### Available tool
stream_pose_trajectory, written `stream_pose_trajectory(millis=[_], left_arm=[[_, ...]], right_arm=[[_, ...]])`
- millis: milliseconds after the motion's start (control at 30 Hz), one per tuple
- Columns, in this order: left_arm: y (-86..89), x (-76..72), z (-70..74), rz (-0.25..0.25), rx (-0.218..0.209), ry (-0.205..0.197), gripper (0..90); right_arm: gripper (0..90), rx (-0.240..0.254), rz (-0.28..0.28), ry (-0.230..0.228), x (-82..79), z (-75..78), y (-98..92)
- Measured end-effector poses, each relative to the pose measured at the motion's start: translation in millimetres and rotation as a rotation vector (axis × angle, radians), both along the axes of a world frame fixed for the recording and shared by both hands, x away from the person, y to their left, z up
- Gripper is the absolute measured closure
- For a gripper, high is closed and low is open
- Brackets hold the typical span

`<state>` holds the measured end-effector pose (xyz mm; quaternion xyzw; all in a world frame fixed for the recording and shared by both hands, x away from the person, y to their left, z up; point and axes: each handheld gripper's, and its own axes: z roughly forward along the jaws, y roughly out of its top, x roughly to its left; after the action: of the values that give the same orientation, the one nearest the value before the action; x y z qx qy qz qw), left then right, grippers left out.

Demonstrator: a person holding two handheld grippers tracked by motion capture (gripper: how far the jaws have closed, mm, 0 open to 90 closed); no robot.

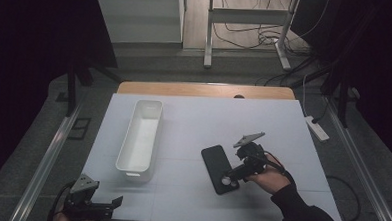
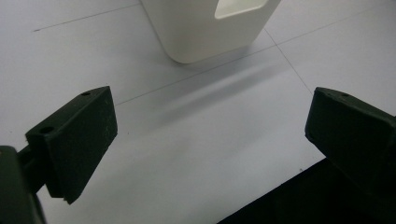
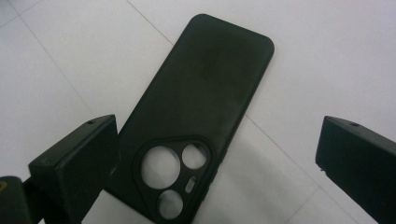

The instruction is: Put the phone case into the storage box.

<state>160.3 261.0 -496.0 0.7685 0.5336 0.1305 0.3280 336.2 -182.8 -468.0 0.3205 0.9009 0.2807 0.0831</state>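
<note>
A black phone case (image 1: pixel 218 168) lies flat on the white table cover, back side up, with camera cut-outs at its near end (image 3: pixel 170 172). My right gripper (image 1: pixel 232 178) hovers open over that near end, its jaws wide apart either side of the case (image 3: pixel 205 93). A long white bin (image 1: pixel 141 136) stands left of centre, empty. My left gripper (image 1: pixel 110 208) rests open at the table's front left edge, pointing toward the bin's near end (image 2: pixel 210 28), with nothing between its jaws.
The white cover (image 1: pixel 263 123) lies on a wooden table (image 1: pixel 205 89). Beyond the table stand desk legs and cables on the floor (image 1: pixel 247 32). A power strip (image 1: pixel 317 129) lies off the right side. The table's dark front edge (image 2: pixel 299 200) shows near the left gripper.
</note>
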Motion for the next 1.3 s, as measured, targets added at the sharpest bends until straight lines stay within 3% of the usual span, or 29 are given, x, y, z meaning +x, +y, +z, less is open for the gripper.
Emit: stream_pose_trajectory(millis=[567, 700, 733, 867, 1000, 1033, 1067, 1133, 1300], left_arm=[[0.3, 0.3, -0.3, 0.002, -0.001, 0.003, 3.0], [0.0, 0.4, -0.3, 0.001, 0.000, 0.003, 3.1], [0.0, 0.4, -0.3, 0.001, 0.000, 0.003, 3.1], [0.2, 0.4, -0.4, 0.002, 0.000, 0.004, 3.1], [0.0, 0.4, -0.5, 0.002, 0.001, 0.004, 3.2], [-0.3, 0.4, -0.7, 0.004, 0.001, 0.002, 3.2], [-0.3, 0.5, -0.7, 0.004, 0.002, 0.003, 3.2], [-0.3, 0.5, -0.7, 0.005, 0.001, 0.003, 3.3], [0.2, 0.5, -0.4, 0.005, 0.000, 0.006, 3.3]], right_arm=[[2.6, -0.049, 0.047, 0.010, 20.8, -3.8, 31.1], [18.4, -0.072, 0.056, 0.016, 25.1, -4.5, 36.3], [18.4, -0.072, 0.056, 0.016, 25.1, -4.5, 36.3], [46.3, -0.104, 0.074, 0.052, 29.2, -7.4, 42.1], [68.3, -0.134, 0.087, 0.056, 32.0, -10.0, 44.9], [68.3, -0.134, 0.087, 0.056, 32.0, -10.0, 44.9], [78.5, -0.136, 0.089, 0.061, 33.5, -10.5, 45.3], [90.0, -0.140, 0.105, 0.076, 37.2, -10.9, 44.6], [90.0, -0.133, 0.115, 0.070, 41.1, -11.2, 47.8]])
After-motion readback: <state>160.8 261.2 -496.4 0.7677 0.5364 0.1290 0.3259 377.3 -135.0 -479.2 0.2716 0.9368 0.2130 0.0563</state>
